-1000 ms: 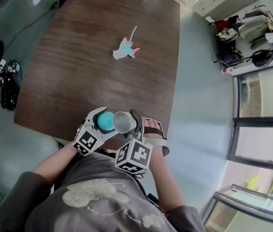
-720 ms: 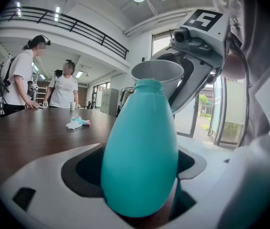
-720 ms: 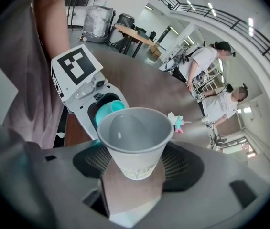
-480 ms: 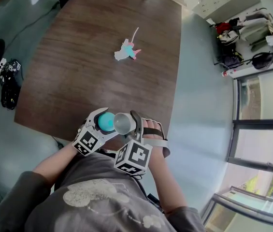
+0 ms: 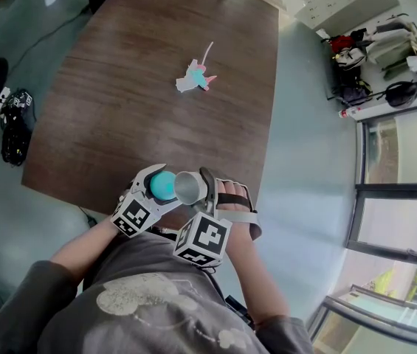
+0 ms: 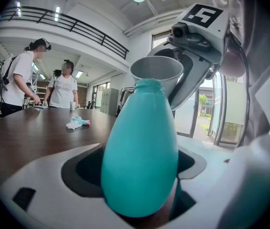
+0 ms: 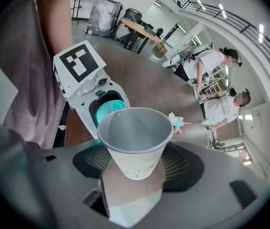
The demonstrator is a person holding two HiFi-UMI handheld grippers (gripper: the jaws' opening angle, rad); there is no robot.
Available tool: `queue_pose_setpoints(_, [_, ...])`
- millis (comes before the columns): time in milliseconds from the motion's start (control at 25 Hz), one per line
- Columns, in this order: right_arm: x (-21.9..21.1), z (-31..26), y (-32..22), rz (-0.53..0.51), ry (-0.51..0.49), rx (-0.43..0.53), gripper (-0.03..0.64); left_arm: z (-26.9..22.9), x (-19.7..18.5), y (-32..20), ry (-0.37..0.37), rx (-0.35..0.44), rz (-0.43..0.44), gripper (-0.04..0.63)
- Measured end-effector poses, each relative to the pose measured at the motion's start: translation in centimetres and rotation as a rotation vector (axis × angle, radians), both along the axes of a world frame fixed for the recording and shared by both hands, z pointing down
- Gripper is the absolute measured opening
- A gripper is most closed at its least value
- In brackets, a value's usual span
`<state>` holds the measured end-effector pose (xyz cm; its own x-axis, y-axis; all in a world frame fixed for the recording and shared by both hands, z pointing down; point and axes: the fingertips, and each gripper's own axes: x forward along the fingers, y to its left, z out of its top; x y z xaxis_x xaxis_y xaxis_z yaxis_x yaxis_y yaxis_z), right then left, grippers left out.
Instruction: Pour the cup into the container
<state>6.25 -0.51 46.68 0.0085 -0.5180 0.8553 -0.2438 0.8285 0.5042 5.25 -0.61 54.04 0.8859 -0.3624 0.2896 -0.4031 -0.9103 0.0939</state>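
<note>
My fingers (image 7: 94,159) are full: right gripper (image 7: 135,168) clamped wide on the cup (image 7: 135,142), left gripper (image 6: 139,202) on the teal container (image 6: 139,151).
The container stands upright and the cup's rim sits just beside its mouth, tipped toward it (the cup looks empty, I think); the table (image 5: 156,87) lies beyond.

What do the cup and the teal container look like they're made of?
The cup: most likely paper, matte white; the rolled rim, thin wall and faint print near its base suggest it. The teal container: smooth, evenly coloured, softly sheened; probably plastic, though glazed ceramic can't be ruled out.
</note>
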Motion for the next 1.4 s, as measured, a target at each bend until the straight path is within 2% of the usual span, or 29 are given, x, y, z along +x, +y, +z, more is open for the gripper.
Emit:
queue_pose_setpoints(800, [-0.41,0.04,0.15,-0.035,0.072,-0.021,0.302,-0.29,-0.02,0.04,0.002,0.002,0.001,0.419])
queue_pose_setpoints(1400, [-0.11,-0.55,-0.53,-0.073,0.154,0.022,0.302,-0.15,0.11,-0.03,0.002,-0.001,0.001,0.419])
